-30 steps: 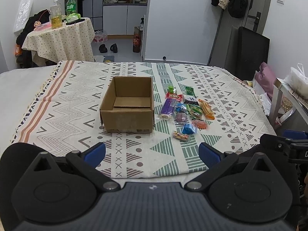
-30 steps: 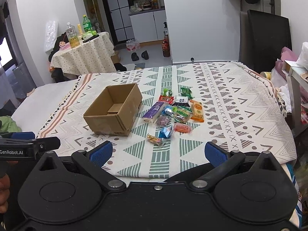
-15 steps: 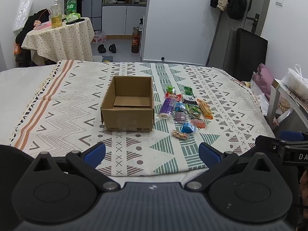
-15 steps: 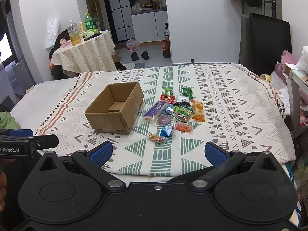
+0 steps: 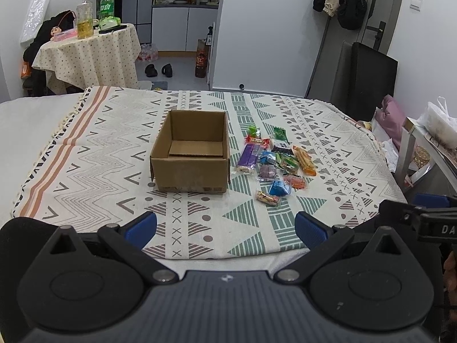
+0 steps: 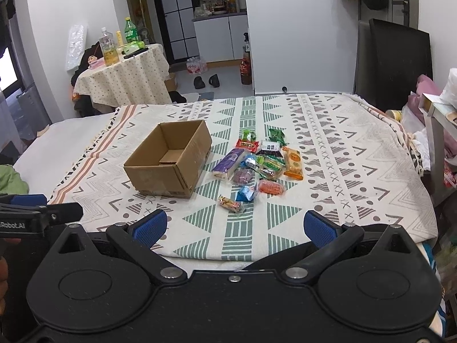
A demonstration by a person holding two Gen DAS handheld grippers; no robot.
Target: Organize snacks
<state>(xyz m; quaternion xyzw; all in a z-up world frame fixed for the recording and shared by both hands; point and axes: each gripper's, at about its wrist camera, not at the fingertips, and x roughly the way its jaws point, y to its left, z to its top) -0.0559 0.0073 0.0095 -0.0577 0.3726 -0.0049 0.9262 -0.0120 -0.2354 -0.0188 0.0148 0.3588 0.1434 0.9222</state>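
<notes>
The left gripper (image 5: 225, 227) is hanging with its blue-padded fingers (image 5: 141, 224) spread wide and nothing between them, short of the near edge of the patterned cloth (image 5: 114, 143). The right gripper (image 6: 235, 227) is showing the same: fingers (image 6: 317, 227) wide apart, holding nothing, well short of the goods.

Farther out, the cardboard box (image 5: 190, 154) is sitting open and looking empty apart from a loose flap on its floor. Just to the right of the box the snacks (image 5: 274, 163) are lying in a loose cluster on the cloth, several touching or overlapping. A purple pack (image 5: 248, 157) is lying nearest the box; an orange pack (image 5: 304, 157) is at the far right of the cluster; a blue triangular packet (image 5: 278, 187) and a small patterned sweet (image 5: 267, 198) are lying nearest the grippers.

These wrappers are probably light, crinkly and slippery, with soft or brittle contents. A gentle pinch across the middle of a pack, or on a sealed end fin, looks safest; the lone sweet offers the clearest first grab.
</notes>
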